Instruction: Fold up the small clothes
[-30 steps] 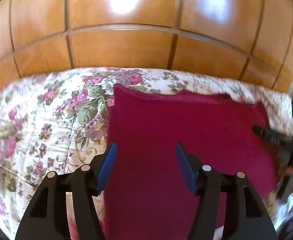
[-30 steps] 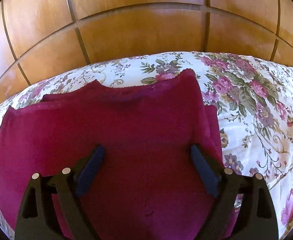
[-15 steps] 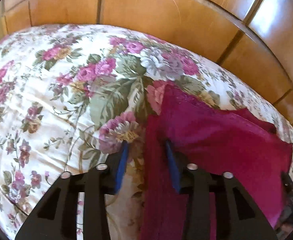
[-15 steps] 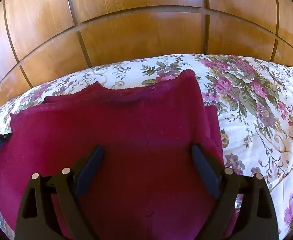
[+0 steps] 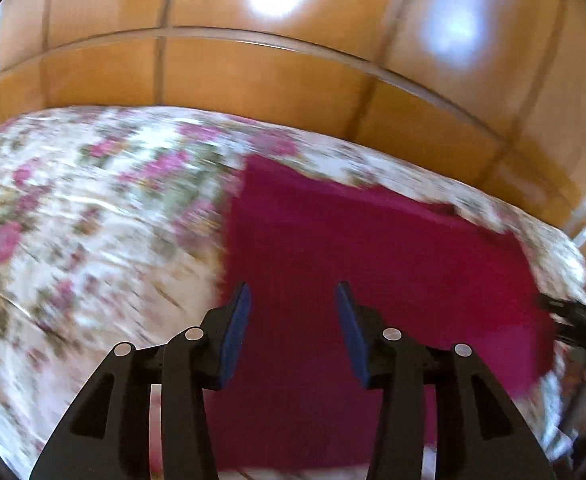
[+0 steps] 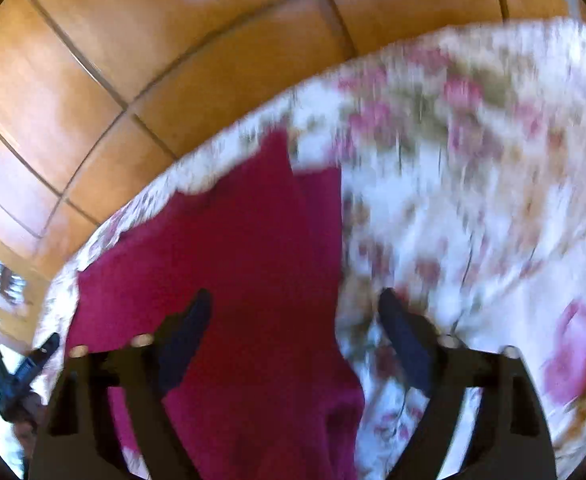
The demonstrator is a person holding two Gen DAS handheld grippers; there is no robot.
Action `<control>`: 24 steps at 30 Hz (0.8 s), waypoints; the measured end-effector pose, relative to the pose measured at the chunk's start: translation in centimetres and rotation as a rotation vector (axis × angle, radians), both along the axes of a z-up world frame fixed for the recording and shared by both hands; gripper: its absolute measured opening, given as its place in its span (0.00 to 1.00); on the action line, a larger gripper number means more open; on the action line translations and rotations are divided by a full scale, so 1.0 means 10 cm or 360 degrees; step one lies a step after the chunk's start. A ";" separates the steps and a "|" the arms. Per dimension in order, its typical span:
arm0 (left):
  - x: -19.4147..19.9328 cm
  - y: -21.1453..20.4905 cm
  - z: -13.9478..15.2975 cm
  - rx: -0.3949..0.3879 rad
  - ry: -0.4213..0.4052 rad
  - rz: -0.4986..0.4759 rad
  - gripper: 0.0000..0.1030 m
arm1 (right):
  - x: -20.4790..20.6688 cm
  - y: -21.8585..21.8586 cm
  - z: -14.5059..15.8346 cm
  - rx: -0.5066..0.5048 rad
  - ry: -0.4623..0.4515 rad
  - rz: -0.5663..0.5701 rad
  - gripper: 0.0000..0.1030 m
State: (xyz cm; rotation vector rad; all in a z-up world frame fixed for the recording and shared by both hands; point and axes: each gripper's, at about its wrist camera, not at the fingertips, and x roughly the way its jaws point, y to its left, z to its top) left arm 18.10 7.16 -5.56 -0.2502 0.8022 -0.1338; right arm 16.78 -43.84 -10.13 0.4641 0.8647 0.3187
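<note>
Your dark red knitted garment [image 5: 377, 264] lies flat on the white bedspread with pink flowers [image 5: 73, 216], near the wooden panelled wall [image 5: 253, 76]. Your left gripper [image 5: 291, 322] hangs over the left part of the cloth; its blue pads [image 5: 235, 332] stand apart and press on nothing. Your right gripper [image 6: 293, 344] is over the right edge of the garment. Its jaws are closing, with that edge between them but not yet pinched. Both views are blurred.

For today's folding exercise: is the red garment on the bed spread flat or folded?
Partly folded: the red garment lies flat, with a second layer's edge showing along one side.
</note>
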 end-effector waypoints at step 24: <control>-0.38 0.22 -0.04 -0.0344 0.0043 -0.0084 0.43 | -0.35 1.83 1.32 0.0004 -0.0284 0.0576 0.24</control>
